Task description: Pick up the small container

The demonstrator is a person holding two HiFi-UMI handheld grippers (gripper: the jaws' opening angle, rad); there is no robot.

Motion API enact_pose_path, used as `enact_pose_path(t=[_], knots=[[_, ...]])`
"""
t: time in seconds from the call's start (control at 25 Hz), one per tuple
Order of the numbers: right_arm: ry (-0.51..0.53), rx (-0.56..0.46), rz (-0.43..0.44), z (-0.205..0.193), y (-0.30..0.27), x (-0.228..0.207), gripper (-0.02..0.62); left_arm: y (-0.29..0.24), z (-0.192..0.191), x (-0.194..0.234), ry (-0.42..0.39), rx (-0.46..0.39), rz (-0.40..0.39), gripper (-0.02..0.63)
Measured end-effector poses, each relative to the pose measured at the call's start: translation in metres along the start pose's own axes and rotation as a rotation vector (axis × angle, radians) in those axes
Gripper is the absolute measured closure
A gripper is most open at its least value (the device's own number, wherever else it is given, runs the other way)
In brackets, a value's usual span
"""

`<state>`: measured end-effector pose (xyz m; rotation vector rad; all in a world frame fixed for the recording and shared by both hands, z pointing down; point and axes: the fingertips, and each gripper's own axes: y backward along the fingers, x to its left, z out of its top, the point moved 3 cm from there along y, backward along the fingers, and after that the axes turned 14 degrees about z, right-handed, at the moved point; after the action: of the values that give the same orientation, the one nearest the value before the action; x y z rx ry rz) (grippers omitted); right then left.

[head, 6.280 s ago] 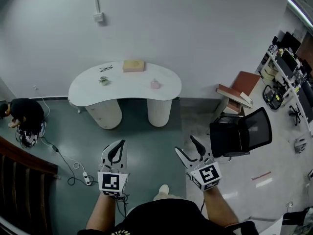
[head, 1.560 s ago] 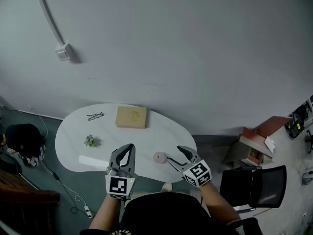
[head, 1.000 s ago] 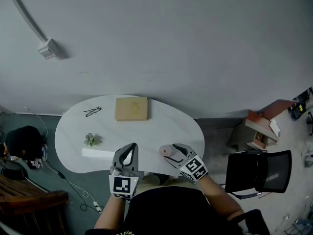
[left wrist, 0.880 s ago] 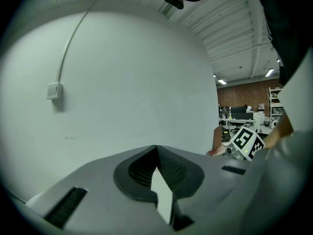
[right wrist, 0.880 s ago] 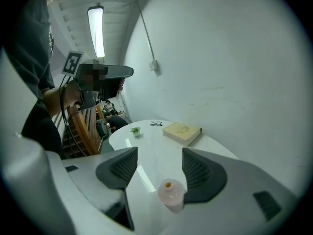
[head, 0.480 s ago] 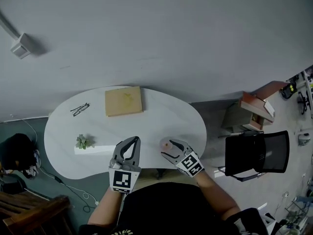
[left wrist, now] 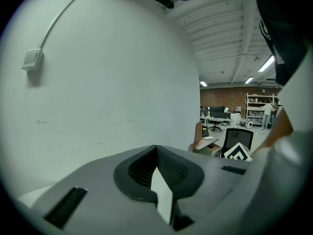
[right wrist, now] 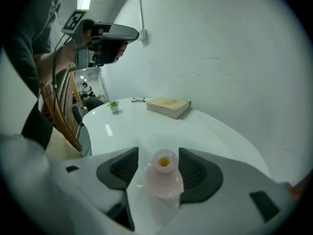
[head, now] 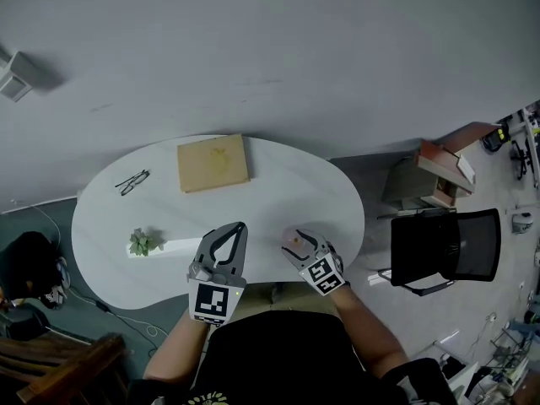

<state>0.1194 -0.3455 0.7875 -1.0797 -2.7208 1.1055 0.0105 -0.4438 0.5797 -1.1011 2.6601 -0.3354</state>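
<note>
The small container [right wrist: 164, 179] is a pale pink, round-bodied pot with an orange-tinted mouth, standing on the white table [right wrist: 146, 124] near its front edge. My right gripper [right wrist: 158, 152] is open around it: the right pad touches its body, and a thin gap shows at the left pad. In the head view the small container [head: 294, 241] sits between the fingers of the right gripper [head: 295, 234]. My left gripper [head: 236, 228] hovers over the table's front, to the left of the container, shut on nothing. In its own view the left gripper [left wrist: 156, 148] points up at the bare wall.
On the table lie a tan book [head: 213, 163], a pair of glasses [head: 132, 181] and a small green plant [head: 143, 242]. A black office chair [head: 447, 247] stands to the right of the table. The grey wall rises close behind it.
The person walked up to the table. Over the last second my right gripper slid forward until its jaws came round the pink container and narrowed; the left gripper stayed shut.
</note>
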Motion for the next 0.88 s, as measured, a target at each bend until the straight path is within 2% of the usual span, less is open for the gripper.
enact_pose_path(t=[0.12,0.28,0.44,0.68,0.76,0.88], knots=[[-0.046,-0.023,-0.046,-0.007,-0.001,-0.002,0.324,-0.002,-0.005,0.006,-0.009,0.011,-0.007,0.601],[-0.015,-0.03,-0.113,-0.005,0.002,-0.006,0.42,-0.002,-0.007,0.009,-0.007,-0.005,-0.014,0.601],[0.0,-0.039,-0.137,-0.006,0.002,-0.007,0.439,0.002,-0.004,0.009,-0.01,0.008,-0.02,0.601],[-0.065,-0.024,-0.13,-0.003,0.006,-0.006,0.44,0.012,0.025,0.012,-0.036,-0.08,-0.01,0.601],[-0.096,-0.021,-0.119,0.001,0.017,-0.001,0.44,0.018,0.03,0.014,-0.031,-0.076,0.0,0.601],[-0.081,-0.031,-0.102,0.021,0.028,0.003,0.44,0.028,0.04,0.023,-0.034,-0.066,0.028,0.601]])
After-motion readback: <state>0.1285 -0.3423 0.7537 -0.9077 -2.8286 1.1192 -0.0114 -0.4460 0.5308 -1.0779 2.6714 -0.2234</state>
